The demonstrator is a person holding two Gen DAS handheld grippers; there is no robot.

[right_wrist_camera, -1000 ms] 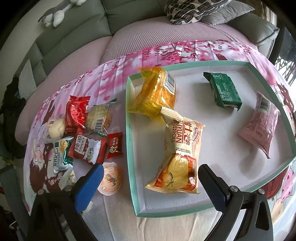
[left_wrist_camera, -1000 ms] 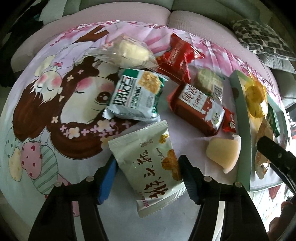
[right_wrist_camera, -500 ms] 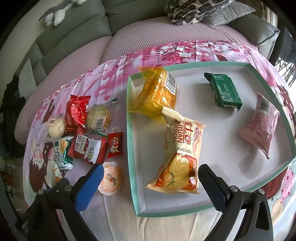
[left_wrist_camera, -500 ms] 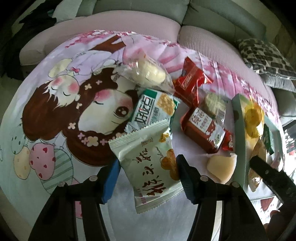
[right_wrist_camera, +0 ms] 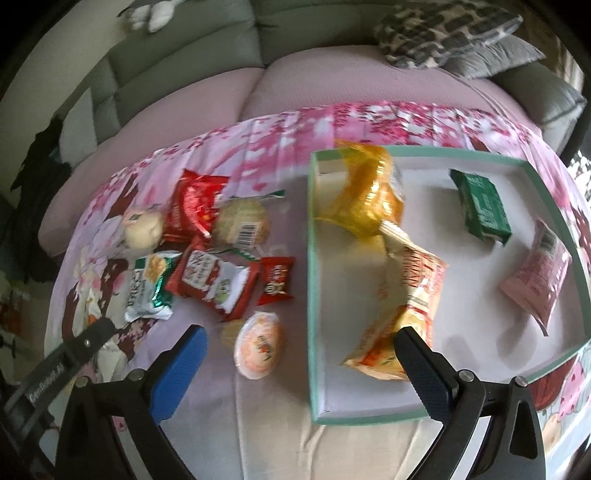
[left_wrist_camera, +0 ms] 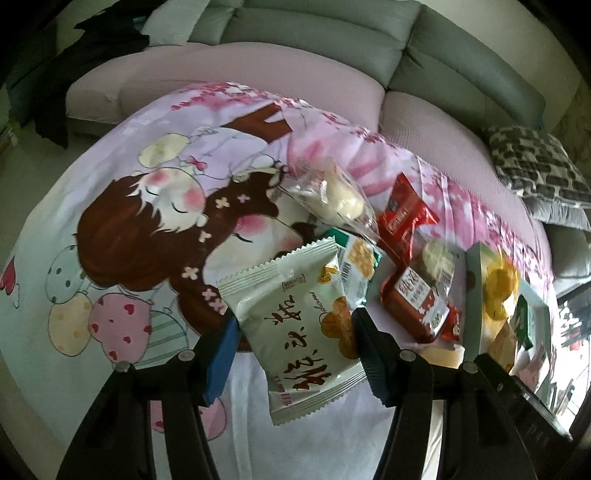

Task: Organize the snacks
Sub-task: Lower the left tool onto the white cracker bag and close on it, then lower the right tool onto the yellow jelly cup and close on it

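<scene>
My left gripper [left_wrist_camera: 295,325] is shut on a pale green snack packet [left_wrist_camera: 291,295] with brown writing, held tilted above the printed cloth [left_wrist_camera: 129,221]. Both pads press on the packet's sides. My right gripper [right_wrist_camera: 301,336] hangs open and empty over the left wall of the teal-rimmed white tray [right_wrist_camera: 314,258]. In the tray lie a yellow packet [right_wrist_camera: 369,195], an orange egg-roll packet [right_wrist_camera: 406,295], a green packet [right_wrist_camera: 480,206] and a pink packet [right_wrist_camera: 535,280]. Left of the tray lie several loose snacks, among them a jelly cup [right_wrist_camera: 260,345] and a red-and-white packet [right_wrist_camera: 210,280].
The cloth covers a low table in front of a grey and pink sofa [left_wrist_camera: 295,55]. A patterned cushion [right_wrist_camera: 443,33] lies at the back right. The left gripper's arm [right_wrist_camera: 70,354] shows at the lower left of the right wrist view.
The left gripper has closed on the pale green packet and lifted it off the cloth, tilting it. The right gripper has drifted left, toward the loose snacks.
</scene>
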